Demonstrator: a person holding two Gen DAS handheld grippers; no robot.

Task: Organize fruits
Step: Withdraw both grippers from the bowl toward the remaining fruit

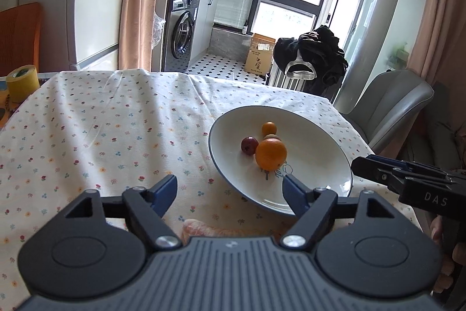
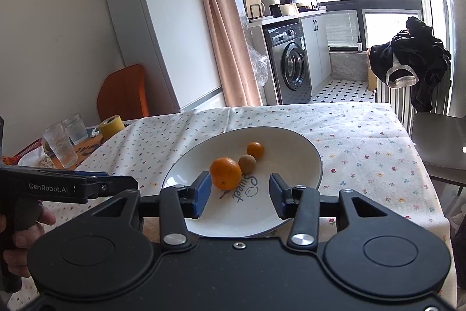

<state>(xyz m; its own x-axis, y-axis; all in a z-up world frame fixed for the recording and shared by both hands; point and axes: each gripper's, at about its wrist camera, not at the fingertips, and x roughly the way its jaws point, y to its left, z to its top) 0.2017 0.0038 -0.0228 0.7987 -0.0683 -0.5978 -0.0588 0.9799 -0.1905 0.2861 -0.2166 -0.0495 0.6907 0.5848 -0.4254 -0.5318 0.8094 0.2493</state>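
Lying in the plate [image 2: 303,147], the large orange [image 2: 225,173] sits just beyond both grippers' spread, empty fingers [image 2: 201,194].

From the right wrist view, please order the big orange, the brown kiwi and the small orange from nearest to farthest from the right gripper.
1. Big orange: just beyond the right gripper, near its left finger.
2. Brown kiwi: plate centre, behind the orange.
3. Small orange: farthest back on the plate.
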